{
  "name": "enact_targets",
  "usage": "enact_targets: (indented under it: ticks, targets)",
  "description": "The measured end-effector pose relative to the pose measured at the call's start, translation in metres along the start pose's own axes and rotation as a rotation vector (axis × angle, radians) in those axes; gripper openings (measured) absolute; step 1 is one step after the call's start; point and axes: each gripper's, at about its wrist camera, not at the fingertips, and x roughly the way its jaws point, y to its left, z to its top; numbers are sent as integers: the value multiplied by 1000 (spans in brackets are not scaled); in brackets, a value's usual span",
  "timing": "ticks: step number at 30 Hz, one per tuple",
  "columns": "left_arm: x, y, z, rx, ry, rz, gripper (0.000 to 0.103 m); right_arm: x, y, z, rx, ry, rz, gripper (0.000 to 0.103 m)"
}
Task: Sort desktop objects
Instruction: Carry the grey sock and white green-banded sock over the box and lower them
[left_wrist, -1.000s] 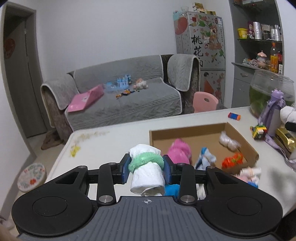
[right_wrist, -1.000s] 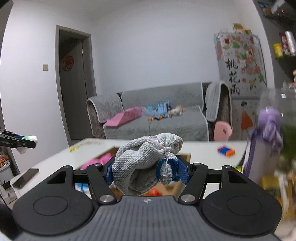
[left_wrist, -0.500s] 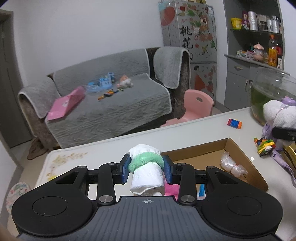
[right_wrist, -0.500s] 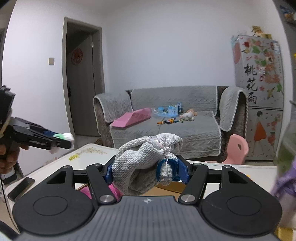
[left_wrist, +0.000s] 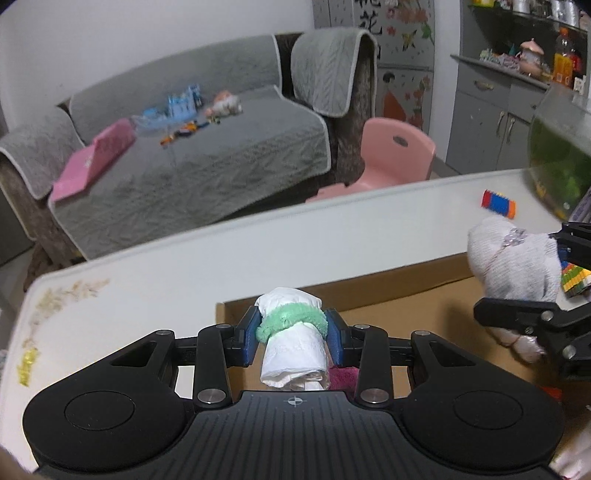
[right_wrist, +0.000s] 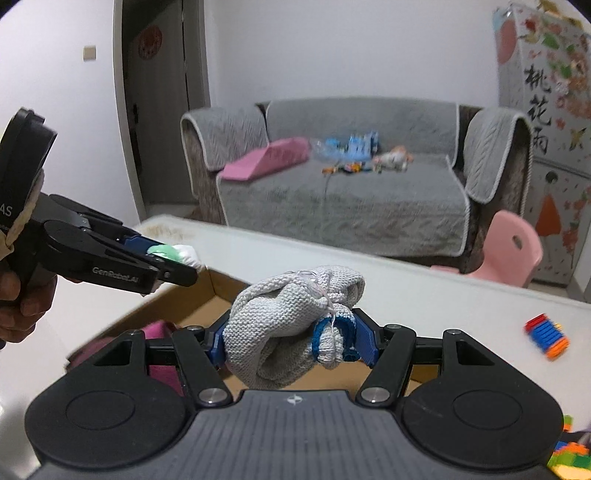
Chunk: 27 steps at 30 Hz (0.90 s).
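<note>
White roll with a green band (left_wrist: 291, 341) clamped between the blue pads of the left gripper (left_wrist: 291, 338), upright, over the near left corner of the cardboard box (left_wrist: 406, 291). Grey knitted bundle (right_wrist: 291, 325) pinched in the right gripper (right_wrist: 291, 341), above the same box, a blue cuff showing at its right end. From the left wrist: that bundle seen at far right (left_wrist: 513, 266), with a clear bead on top and the right gripper's black linkage under it; something pink in the box just below the roll. From the right wrist only: left gripper (right_wrist: 166, 258) from the side at far left, a hand (right_wrist: 18, 295) around its grip. Ahead and to the right of both: striped toy block (right_wrist: 546, 336) on the white table (left_wrist: 184, 273); grey sofa (right_wrist: 343, 192) and pink chair (left_wrist: 395, 151) beyond.
</note>
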Motion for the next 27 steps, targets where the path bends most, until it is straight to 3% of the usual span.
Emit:
enact_targets:
  ticks: [9,21,26,27]
  targets:
    - [36,3,-7,-14,63,-34,44,31,5,-3,-17,108,-18,61]
    - [51,0,-13,-11,94,-38,45,50,4,-6,-28,180,-33,61]
    - [56,4,-14,-17,114,-31,47,57,7,-6,-44,201,-41,62]
    - [56,4,-14,-14,118,-27,52,57,7,-6,-47,202,-42,63]
